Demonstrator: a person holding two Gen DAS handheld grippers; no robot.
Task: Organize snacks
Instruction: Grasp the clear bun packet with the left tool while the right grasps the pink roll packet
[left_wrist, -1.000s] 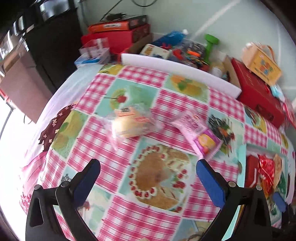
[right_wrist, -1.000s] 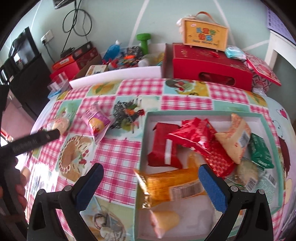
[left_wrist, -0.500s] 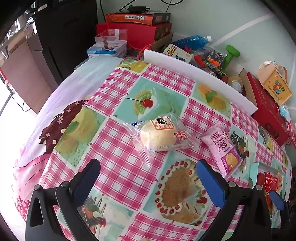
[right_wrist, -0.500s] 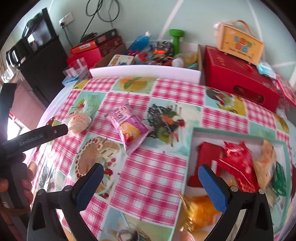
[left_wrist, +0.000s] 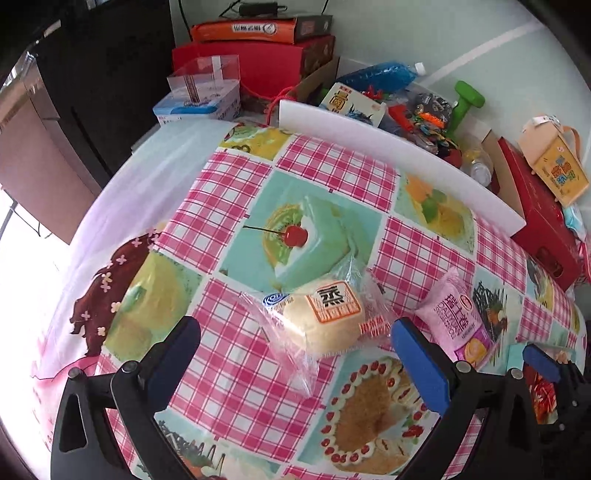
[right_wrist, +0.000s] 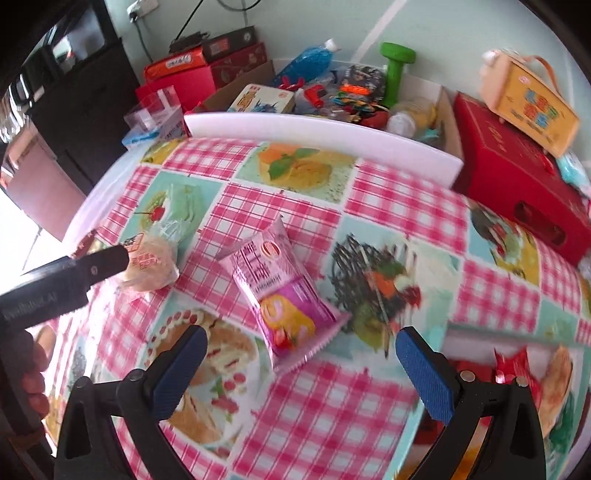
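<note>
With jaws spread, the left gripper (left_wrist: 293, 347) is framing the wrapped steamed bun (left_wrist: 323, 319) at twelve o'clock on the checked tablecloth (left_wrist: 229, 369), needing a gentle squeeze, while the right gripper (right_wrist: 299, 350), also spread, is facing the pink snack packet (right_wrist: 280, 291).

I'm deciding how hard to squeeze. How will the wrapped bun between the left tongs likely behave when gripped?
The bun looks soft and puffy, so it would probably squash under firm pressure. Its clear wrapper is loose and crinkled, likely slippery. It seems light for its size, so the open left tongs need little force.
</note>
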